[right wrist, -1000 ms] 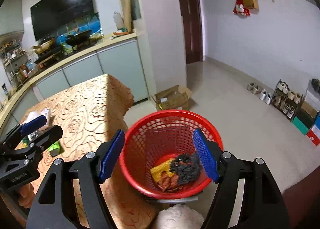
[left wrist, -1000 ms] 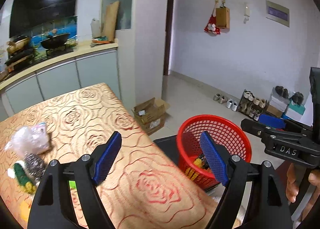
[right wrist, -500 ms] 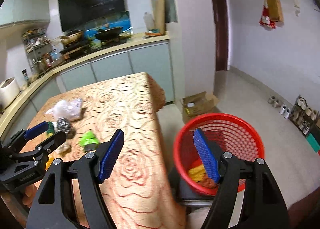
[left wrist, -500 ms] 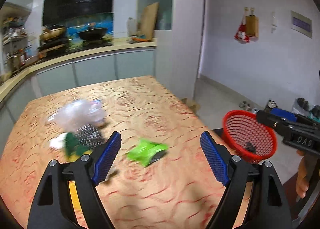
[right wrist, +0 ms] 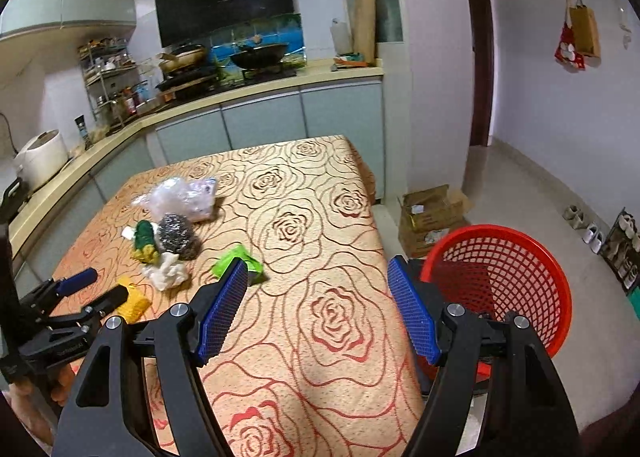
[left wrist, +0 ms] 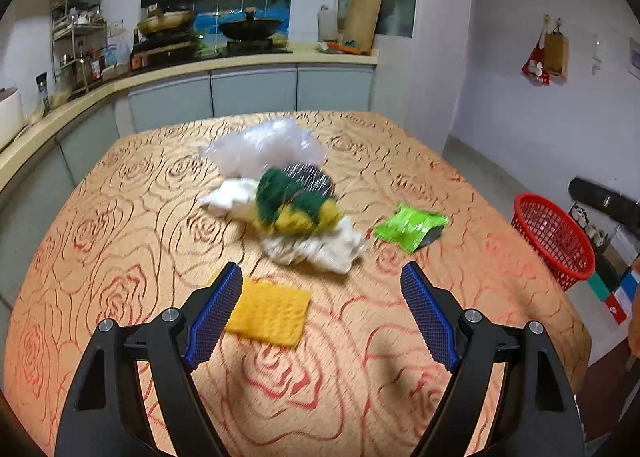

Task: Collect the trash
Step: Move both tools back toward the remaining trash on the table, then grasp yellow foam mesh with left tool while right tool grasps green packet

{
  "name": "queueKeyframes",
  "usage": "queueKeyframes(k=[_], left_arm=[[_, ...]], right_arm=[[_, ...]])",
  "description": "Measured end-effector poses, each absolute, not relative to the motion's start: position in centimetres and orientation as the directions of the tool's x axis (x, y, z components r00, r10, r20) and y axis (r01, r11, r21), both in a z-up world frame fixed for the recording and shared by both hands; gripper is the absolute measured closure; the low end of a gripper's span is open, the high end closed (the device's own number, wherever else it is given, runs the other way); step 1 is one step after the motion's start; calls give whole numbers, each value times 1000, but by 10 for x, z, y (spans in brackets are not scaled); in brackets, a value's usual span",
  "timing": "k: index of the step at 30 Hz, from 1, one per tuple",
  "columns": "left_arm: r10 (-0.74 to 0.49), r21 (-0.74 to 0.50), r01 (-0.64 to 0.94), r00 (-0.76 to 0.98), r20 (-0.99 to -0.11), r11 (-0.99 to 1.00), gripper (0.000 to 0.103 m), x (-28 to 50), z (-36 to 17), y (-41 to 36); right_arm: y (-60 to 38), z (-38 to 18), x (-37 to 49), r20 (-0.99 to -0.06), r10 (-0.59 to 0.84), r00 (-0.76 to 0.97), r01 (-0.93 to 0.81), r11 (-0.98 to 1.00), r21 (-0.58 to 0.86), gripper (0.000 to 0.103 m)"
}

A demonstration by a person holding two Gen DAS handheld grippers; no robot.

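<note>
Left wrist view: both grippers, left gripper point(left wrist: 321, 311) and right gripper point(right wrist: 316, 307), gape empty, while yellow sponge point(left wrist: 267, 312), green wrapper point(left wrist: 408, 226) and other scraps remain mid-table point(left wrist: 120, 225), away from the red basket point(right wrist: 532, 257) off its right edge.

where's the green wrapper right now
The green wrapper lies on the tablecloth, right of the white crumpled tissue in the left wrist view. In the right wrist view it sits just beyond the right gripper's left fingertip.
</note>
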State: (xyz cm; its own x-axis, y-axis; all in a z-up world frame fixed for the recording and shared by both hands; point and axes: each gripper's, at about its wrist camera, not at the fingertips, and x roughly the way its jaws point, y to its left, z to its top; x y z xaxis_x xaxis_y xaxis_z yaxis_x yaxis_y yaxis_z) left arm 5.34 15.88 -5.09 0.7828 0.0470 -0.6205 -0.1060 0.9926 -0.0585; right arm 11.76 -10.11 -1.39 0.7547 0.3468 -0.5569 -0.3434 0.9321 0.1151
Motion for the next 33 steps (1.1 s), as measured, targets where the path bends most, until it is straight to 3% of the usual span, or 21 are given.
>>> queueKeyframes(k=[18, 22, 33], left_arm=[[99, -29, -181, 657, -748, 983, 26, 77, -88, 185], [111, -9, -182, 643, -758, 983, 40, 84, -91, 187], [155, 49, -179, 644, -749, 983, 59, 82, -93, 185]], right_arm=[[-95, -19, 120, -574, 359, 736, -351, 927, 130, 32], [-90, -23, 122, -584, 358, 729, -357, 926, 122, 32], [-79, -30, 129, -602, 364, 710, -361, 923, 132, 32]])
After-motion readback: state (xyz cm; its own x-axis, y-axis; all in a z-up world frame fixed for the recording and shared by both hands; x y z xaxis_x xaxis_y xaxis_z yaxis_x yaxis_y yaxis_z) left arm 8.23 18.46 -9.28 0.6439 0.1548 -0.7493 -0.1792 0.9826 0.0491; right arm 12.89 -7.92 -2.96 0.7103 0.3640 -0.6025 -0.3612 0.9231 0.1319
